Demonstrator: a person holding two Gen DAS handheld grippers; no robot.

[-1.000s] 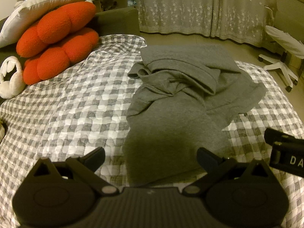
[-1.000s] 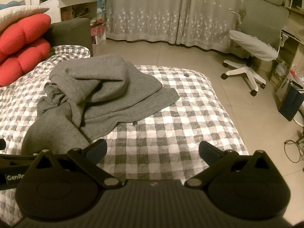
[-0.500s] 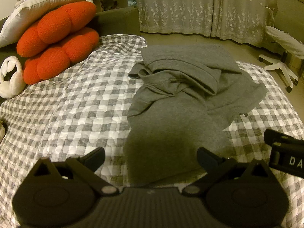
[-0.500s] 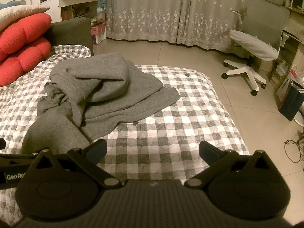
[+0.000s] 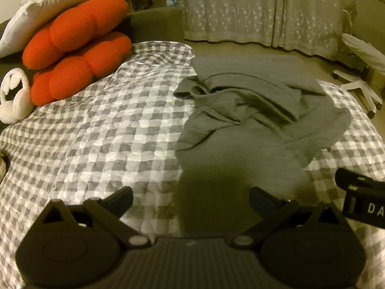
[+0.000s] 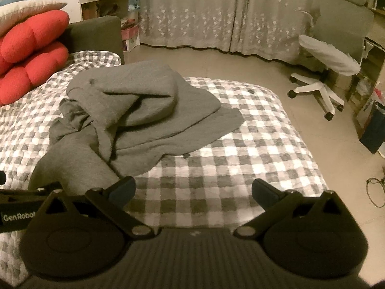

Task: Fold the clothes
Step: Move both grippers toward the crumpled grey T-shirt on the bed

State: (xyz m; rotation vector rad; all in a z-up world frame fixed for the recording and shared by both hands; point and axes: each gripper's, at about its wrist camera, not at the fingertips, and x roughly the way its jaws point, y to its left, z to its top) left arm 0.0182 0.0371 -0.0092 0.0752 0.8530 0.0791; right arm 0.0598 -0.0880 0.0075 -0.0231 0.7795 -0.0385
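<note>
right gripper [image 6: 192, 190] spread wide, empty; grey garment [image 6: 134, 110] crumpled on checkered bed [image 6: 240, 144]

Checked quilt [image 5: 101, 130] covering the bed. Two red cushions [image 5: 74, 48] stacked at its head beneath a white pillow [image 5: 48, 7]; a white plush object [image 5: 14, 101], possibly a toy, beside them. Starred curtains [image 6: 216, 12] behind; a swivel chair [image 6: 327, 65] on the floor.

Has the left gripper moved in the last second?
Yes, slightly. In its wrist view the left gripper has eased forward: the grey garment and orange cushions sit marginally lower and larger in frame. Fingers stay wide apart.
</note>
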